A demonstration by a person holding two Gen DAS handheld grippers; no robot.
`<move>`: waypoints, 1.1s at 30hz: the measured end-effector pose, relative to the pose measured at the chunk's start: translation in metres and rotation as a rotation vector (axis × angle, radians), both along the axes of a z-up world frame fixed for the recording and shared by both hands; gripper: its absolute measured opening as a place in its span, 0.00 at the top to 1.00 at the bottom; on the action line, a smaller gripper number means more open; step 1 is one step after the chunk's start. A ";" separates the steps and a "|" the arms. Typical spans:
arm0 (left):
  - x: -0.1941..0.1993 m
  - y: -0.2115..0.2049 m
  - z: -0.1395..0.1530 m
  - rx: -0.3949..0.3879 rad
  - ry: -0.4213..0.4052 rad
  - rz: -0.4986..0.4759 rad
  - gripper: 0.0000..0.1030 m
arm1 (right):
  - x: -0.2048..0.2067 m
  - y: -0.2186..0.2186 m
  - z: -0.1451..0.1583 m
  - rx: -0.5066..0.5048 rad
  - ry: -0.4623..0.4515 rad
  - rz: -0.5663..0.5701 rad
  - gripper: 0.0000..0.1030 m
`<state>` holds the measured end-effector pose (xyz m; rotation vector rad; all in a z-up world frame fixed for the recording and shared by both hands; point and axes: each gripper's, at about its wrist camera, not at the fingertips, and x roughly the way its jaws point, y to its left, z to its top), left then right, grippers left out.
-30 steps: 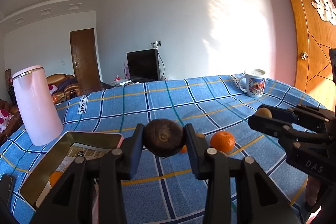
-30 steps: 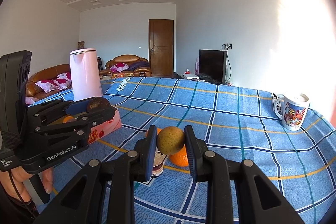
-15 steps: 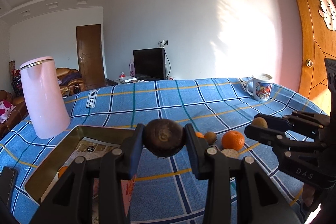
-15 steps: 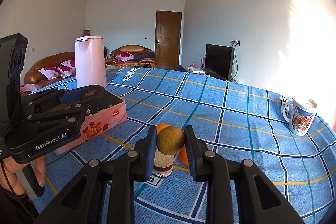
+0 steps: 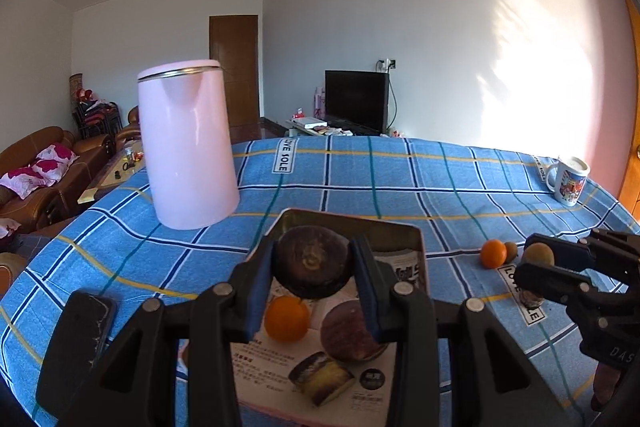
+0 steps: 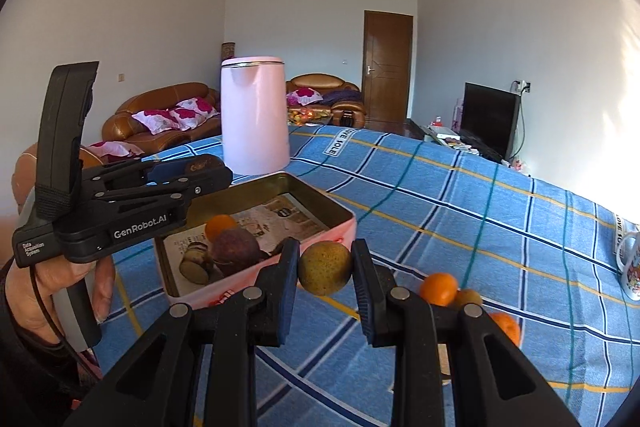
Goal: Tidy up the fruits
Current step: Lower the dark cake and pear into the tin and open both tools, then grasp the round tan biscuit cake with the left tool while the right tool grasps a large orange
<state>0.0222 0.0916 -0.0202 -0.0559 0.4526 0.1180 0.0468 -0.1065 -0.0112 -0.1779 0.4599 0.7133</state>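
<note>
In our left gripper (image 5: 312, 263) we hold a dark brown round fruit (image 5: 312, 261), the blue pads pressing on both its sides. It hangs above the pink rectangular metal tin (image 5: 414, 241). Inside the tin, on its printed paper lining, lie a small orange mandarin (image 5: 287, 319) and a dull purple round fruit (image 5: 348, 329). Our right gripper (image 6: 325, 267) is clamped on a yellow-green speckled round fruit (image 6: 325, 268), just right of the tin's near corner. Further right of the tin, on the blue checked tablecloth (image 5: 400, 187), rest another mandarin (image 5: 493, 253) and a small brown fruit (image 5: 510, 250). Behind the tin stands a tall pale pink kettle (image 5: 186, 143). Far right of the tin stands a white printed mug (image 5: 569, 180).
</note>
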 end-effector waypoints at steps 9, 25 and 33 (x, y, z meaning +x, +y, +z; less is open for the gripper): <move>0.009 0.022 -0.024 -0.012 0.102 0.030 0.61 | 0.005 0.058 -0.015 -0.046 0.058 0.112 0.73; 0.005 0.028 -0.026 -0.012 0.113 0.057 0.44 | -0.004 0.083 -0.032 -0.110 0.082 0.175 0.68; 0.001 -0.009 -0.008 -0.010 0.058 -0.023 0.32 | 0.004 -0.005 -0.026 -0.112 0.044 -0.007 0.61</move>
